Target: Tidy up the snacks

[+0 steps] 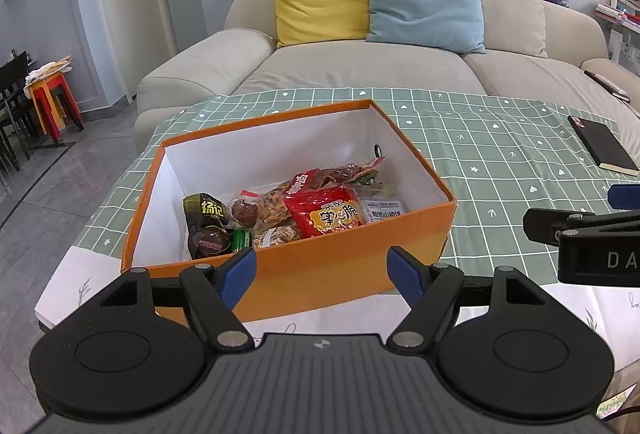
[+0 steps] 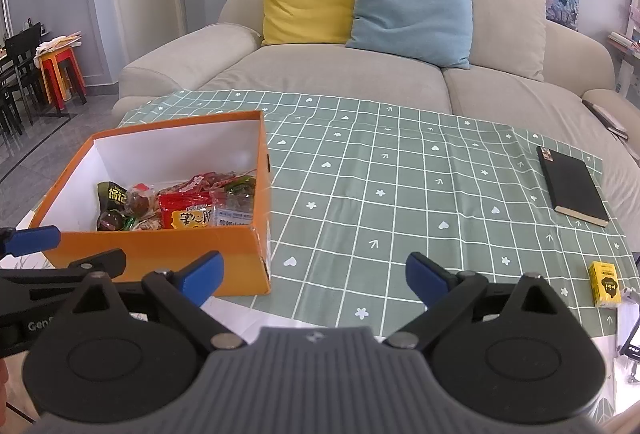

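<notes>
An orange box (image 1: 320,274) with a white inside stands on the green checked tablecloth (image 1: 500,162). It holds several snack packets, among them a red packet (image 1: 326,212) and a dark green packet (image 1: 206,212). The box also shows at the left in the right wrist view (image 2: 160,254), with the red packet (image 2: 186,214) inside. My left gripper (image 1: 322,272) is open and empty, just in front of the box's near wall. My right gripper (image 2: 314,276) is open and empty, over the cloth to the right of the box.
A black notebook (image 2: 572,190) lies on the cloth at the right. A small yellow carton (image 2: 605,284) stands near the front right edge. A beige sofa (image 2: 340,74) with yellow, blue and beige cushions is behind the table. Chairs and stools stand far left.
</notes>
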The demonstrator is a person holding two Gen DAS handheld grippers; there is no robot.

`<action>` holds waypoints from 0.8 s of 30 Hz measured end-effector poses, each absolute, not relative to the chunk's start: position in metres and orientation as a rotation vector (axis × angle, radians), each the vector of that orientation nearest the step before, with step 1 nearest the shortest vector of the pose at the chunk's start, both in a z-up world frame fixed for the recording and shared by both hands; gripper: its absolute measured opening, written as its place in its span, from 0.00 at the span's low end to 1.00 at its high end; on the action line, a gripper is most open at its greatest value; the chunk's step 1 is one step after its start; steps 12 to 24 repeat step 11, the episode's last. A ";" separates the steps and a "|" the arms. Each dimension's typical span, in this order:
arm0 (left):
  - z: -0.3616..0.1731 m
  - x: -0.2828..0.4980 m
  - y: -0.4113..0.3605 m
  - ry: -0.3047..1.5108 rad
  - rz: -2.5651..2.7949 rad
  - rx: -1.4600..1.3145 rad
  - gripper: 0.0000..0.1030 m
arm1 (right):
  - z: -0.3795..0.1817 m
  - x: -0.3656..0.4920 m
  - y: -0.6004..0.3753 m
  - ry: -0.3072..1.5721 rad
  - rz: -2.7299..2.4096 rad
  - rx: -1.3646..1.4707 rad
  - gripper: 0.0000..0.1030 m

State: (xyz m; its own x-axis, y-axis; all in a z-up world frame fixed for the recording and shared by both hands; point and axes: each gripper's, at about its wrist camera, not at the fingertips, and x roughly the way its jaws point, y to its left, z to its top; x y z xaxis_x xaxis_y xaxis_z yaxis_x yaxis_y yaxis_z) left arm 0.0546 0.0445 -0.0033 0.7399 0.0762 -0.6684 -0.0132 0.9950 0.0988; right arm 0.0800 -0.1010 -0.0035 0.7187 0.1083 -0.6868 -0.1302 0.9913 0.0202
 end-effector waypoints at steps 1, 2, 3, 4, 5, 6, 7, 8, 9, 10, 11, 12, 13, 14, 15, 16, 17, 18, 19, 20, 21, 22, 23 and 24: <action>-0.003 0.054 0.044 0.736 0.048 0.091 0.85 | -0.004 0.080 -0.101 0.758 0.132 -0.030 0.92; -0.003 0.054 0.044 0.736 0.047 0.090 0.85 | -0.004 0.080 -0.101 0.759 0.131 -0.031 0.92; -0.003 0.054 0.044 0.736 0.044 0.089 0.85 | -0.004 0.080 -0.101 0.760 0.131 -0.031 0.92; -0.003 0.054 0.044 0.736 0.041 0.087 0.85 | -0.004 0.081 -0.101 0.760 0.131 -0.030 0.92; -0.003 0.053 0.044 0.736 0.039 0.087 0.85 | -0.004 0.080 -0.101 0.761 0.130 -0.029 0.92; -0.003 0.053 0.044 0.734 0.038 0.088 0.85 | -0.004 0.080 -0.102 0.762 0.130 -0.028 0.92; -0.003 0.053 0.043 0.733 0.036 0.090 0.85 | -0.004 0.080 -0.102 0.762 0.130 -0.029 0.92; -0.003 0.053 0.044 0.732 0.033 0.089 0.85 | -0.004 0.080 -0.102 0.763 0.131 -0.029 0.92; -0.003 0.053 0.044 0.732 0.031 0.086 0.85 | -0.005 0.081 -0.102 0.763 0.131 -0.030 0.93; -0.003 0.053 0.044 0.731 0.030 0.085 0.85 | -0.005 0.081 -0.102 0.765 0.130 -0.031 0.93; -0.003 0.053 0.044 0.731 0.029 0.085 0.85 | -0.006 0.081 -0.102 0.768 0.129 -0.031 0.93; -0.003 0.053 0.044 0.731 0.029 0.085 0.85 | -0.006 0.081 -0.102 0.768 0.129 -0.031 0.93; -0.003 0.053 0.044 0.731 0.029 0.085 0.85 | -0.006 0.081 -0.102 0.768 0.129 -0.031 0.93; -0.003 0.053 0.044 0.731 0.029 0.085 0.85 | -0.006 0.081 -0.102 0.768 0.129 -0.031 0.93; -0.003 0.053 0.044 0.731 0.029 0.085 0.85 | -0.006 0.081 -0.102 0.768 0.129 -0.031 0.93; -0.003 0.053 0.044 0.731 0.029 0.085 0.85 | -0.006 0.081 -0.102 0.768 0.129 -0.031 0.93; -0.003 0.053 0.044 0.731 0.029 0.085 0.85 | -0.006 0.081 -0.102 0.768 0.129 -0.031 0.93; -0.003 0.053 0.044 0.731 0.029 0.085 0.85 | -0.006 0.081 -0.102 0.768 0.129 -0.031 0.93; -0.003 0.053 0.044 0.731 0.029 0.085 0.85 | -0.006 0.081 -0.102 0.768 0.129 -0.031 0.93; -0.003 0.053 0.044 0.731 0.029 0.085 0.85 | -0.006 0.081 -0.102 0.768 0.129 -0.031 0.93; -0.003 0.053 0.044 0.731 0.029 0.085 0.85 | -0.006 0.081 -0.102 0.768 0.129 -0.031 0.93; -0.003 0.053 0.044 0.731 0.029 0.085 0.85 | -0.006 0.081 -0.102 0.768 0.129 -0.031 0.93; -0.003 0.053 0.044 0.731 0.029 0.085 0.85 | -0.006 0.081 -0.102 0.768 0.129 -0.031 0.93; -0.003 0.053 0.044 0.731 0.029 0.085 0.85 | -0.006 0.081 -0.102 0.768 0.129 -0.031 0.93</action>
